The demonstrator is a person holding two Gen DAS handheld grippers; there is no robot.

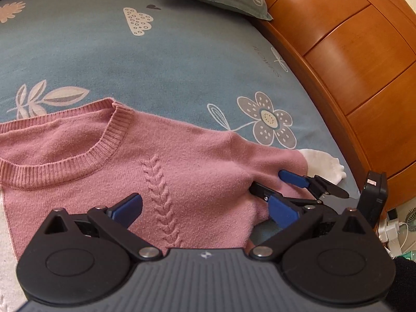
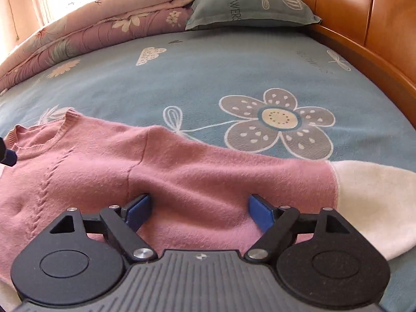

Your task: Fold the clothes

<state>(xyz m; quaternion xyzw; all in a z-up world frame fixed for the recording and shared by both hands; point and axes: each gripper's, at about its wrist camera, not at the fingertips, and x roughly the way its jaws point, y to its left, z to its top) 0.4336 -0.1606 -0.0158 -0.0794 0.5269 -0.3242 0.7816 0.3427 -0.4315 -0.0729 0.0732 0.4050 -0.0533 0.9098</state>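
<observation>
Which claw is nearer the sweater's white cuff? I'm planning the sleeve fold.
Right. The right claw is open over the pink sleeve, beside the white cuff. The left claw is open over the sweater's chest, farther away.

The right claw hangs over the pink sweater, jaws spread wide, blue pads either side of the sleeve. The sweater lies flat on the blue floral bed sheet; its white cuff extends right. A green pillow rests against the wooden headboard.
</observation>
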